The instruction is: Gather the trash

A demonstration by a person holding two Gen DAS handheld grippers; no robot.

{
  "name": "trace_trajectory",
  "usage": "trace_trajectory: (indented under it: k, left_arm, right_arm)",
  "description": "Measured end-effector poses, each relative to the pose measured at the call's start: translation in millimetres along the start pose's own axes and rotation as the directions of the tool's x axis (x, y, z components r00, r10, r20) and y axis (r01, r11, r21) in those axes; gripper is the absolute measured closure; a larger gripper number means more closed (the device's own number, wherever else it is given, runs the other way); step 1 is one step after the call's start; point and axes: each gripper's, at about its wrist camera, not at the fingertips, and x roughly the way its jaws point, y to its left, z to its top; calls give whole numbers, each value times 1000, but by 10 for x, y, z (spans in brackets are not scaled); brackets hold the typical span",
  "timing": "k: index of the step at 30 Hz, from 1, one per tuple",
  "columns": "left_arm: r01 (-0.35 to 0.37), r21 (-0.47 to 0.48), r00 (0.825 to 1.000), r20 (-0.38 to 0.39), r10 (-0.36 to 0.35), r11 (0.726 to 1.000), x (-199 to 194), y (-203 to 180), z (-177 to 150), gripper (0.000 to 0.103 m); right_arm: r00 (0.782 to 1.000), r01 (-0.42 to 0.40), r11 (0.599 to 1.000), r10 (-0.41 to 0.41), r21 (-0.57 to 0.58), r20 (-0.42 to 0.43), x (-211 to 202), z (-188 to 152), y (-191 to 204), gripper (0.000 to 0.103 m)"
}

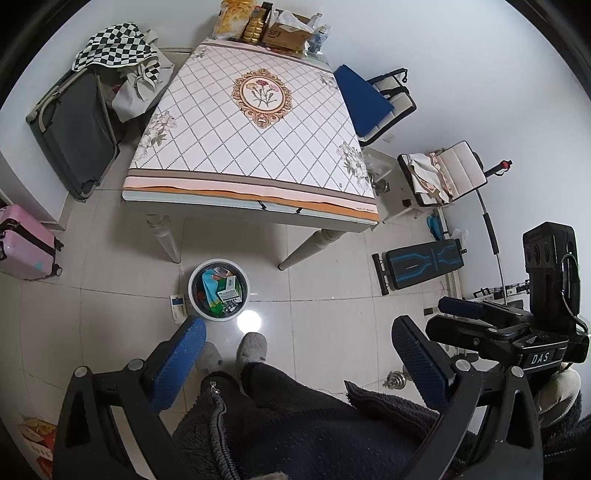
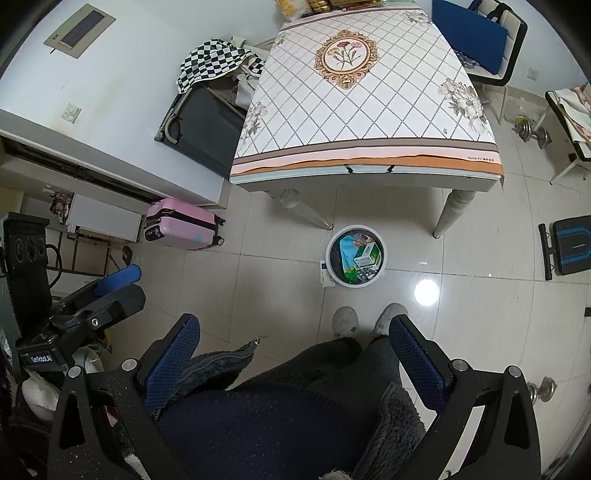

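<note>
A round white trash bin [image 1: 195,295] [image 2: 382,269] stands on the tiled floor in front of the table. It holds several pieces of trash, among them a green-and-white box [image 1: 229,290] [image 2: 367,256] and a blue wrapper [image 1: 209,286] [image 2: 347,251]. A small white-and-blue packet [image 1: 178,305] [image 2: 325,275] lies on the floor against the bin's left side. My left gripper [image 1: 297,349] is open and empty, held high above the floor. My right gripper [image 2: 295,347] is open and empty too, at the same height. Each gripper shows in the other's view [image 1: 480,314] [image 2: 110,284].
A table [image 1: 207,184] [image 2: 369,168] with a floral cloth stands behind the bin, boxes and snacks [image 1: 273,26] at its far end. A pink suitcase [image 1: 22,243] [image 2: 184,221], a dark suitcase [image 1: 77,133], chairs [image 1: 384,99], a bench [image 1: 421,262] and dumbbells [image 2: 532,129] ring it. The person's slippers [image 1: 251,347] are below.
</note>
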Motion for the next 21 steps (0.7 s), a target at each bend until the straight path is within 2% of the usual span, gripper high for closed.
trace_trajectory:
  k: [21]
  left_arm:
    - [11, 23, 1000, -7, -11, 1000, 27, -32, 39, 0]
  right_arm:
    - [1000, -8, 1000, 8, 5, 3, -32, 1, -40, 0]
